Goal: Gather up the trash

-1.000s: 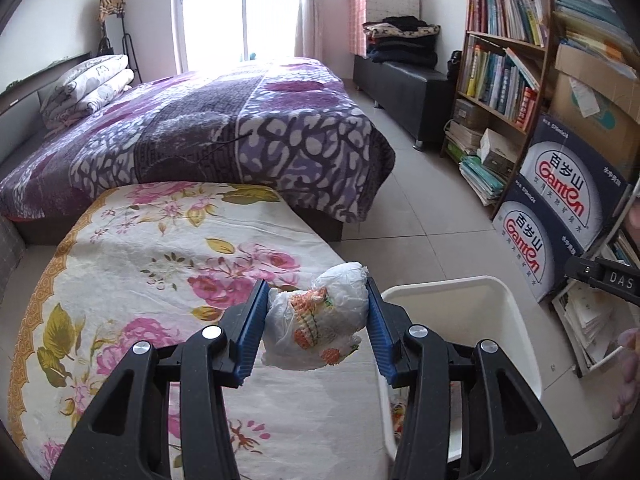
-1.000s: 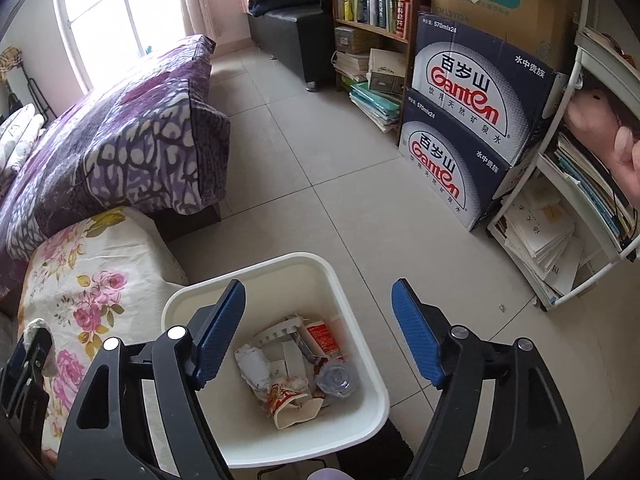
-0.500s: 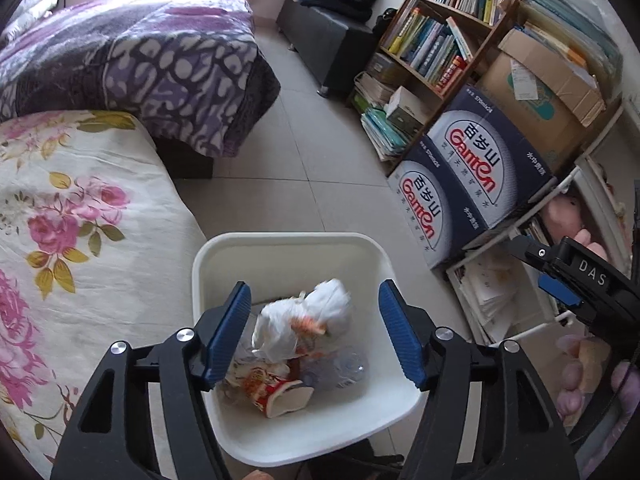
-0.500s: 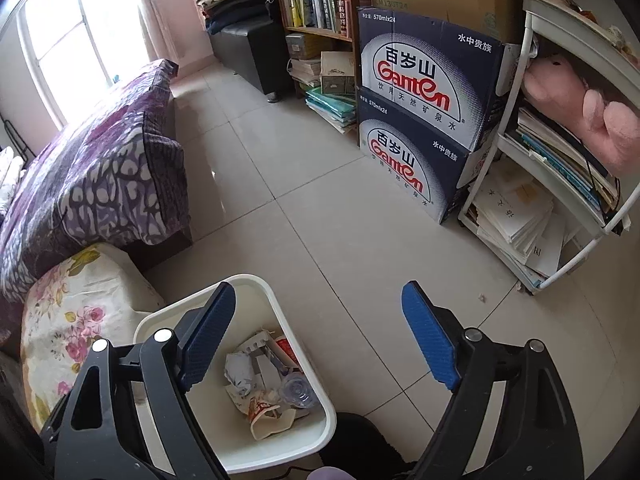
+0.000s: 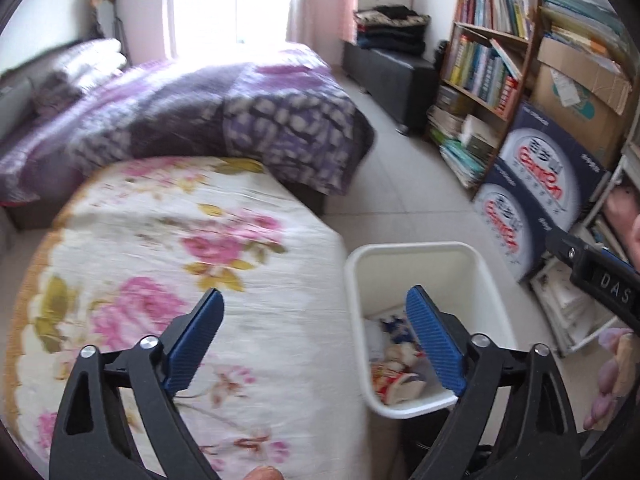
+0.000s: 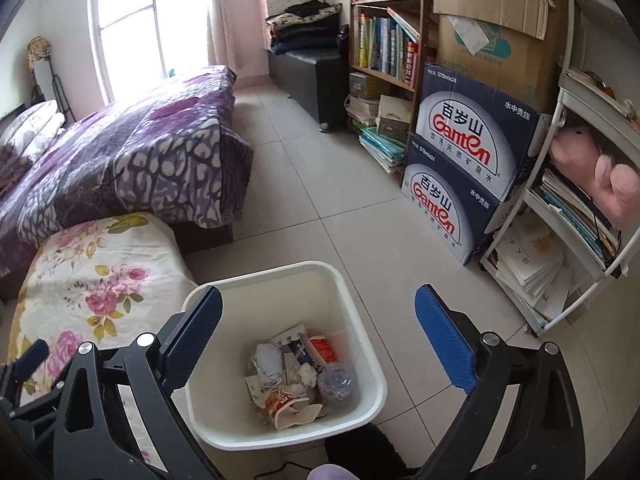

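Note:
A white trash bin (image 6: 352, 312) stands on the tiled floor beside a floral-covered surface (image 6: 100, 264). It holds crumpled wrappers, a paper cup and a clear lid (image 6: 298, 372). My right gripper (image 6: 316, 340) is open and empty above the bin. My left gripper (image 5: 314, 340) is open and empty, over the edge of the floral cover (image 5: 168, 264), with the bin (image 5: 476, 280) to its right. The right gripper's body (image 5: 600, 284) shows at the right edge of the left wrist view.
A bed with a purple quilt (image 6: 132, 148) lies behind the floral surface. Stacked Ganten boxes (image 6: 468, 164), a bookshelf (image 6: 384, 44), a white rack with papers and a pink plush (image 6: 580, 208) line the right side. A black bench (image 6: 308, 72) stands at the back.
My left gripper carried a crumpled white bag over the bin, opened and let it go into the bin, then swung back left over the floral cover. The right gripper stayed open.

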Demonstrator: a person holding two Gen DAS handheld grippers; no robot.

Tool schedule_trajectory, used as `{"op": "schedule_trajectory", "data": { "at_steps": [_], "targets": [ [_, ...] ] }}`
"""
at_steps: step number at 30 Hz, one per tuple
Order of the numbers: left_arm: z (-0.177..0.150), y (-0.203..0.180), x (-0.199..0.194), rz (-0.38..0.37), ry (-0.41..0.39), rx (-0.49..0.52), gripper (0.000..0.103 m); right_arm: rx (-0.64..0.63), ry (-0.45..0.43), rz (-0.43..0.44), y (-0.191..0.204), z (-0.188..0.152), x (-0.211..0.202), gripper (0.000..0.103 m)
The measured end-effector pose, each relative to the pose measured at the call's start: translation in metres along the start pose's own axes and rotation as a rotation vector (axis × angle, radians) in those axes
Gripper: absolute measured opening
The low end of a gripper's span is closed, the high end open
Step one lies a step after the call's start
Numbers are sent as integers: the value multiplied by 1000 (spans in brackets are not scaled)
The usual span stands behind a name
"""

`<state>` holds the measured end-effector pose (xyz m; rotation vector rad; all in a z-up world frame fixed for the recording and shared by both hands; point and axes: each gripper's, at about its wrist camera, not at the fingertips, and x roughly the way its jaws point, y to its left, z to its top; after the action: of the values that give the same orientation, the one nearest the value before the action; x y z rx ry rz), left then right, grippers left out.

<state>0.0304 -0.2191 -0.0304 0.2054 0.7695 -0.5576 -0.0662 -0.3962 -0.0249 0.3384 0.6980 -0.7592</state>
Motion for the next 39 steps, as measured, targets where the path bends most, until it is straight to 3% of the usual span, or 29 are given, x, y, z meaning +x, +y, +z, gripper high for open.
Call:
{"op": "schedule_trajectory", "data": {
  "at_steps": [5,11,22,27,39],
  "targets": [
    [-10,31,-35,216,-154,-8,96,-27,-90,52,31,-22,-22,96],
    [-15,58,-60,350,-240,19,96,-79,-141,111,64,-33,-35,96],
    [-21,71,-58,380,-211,7,96,-156,-173,145,94,-45,-42,96],
    [-22,76,-53,352,-170,-24,96,-164,-174,151,98,-46,-40,96],
    [-22,77,-56,364,-180,-24,96,-191,-177,151,102,-49,-40,96]
  ]
}}
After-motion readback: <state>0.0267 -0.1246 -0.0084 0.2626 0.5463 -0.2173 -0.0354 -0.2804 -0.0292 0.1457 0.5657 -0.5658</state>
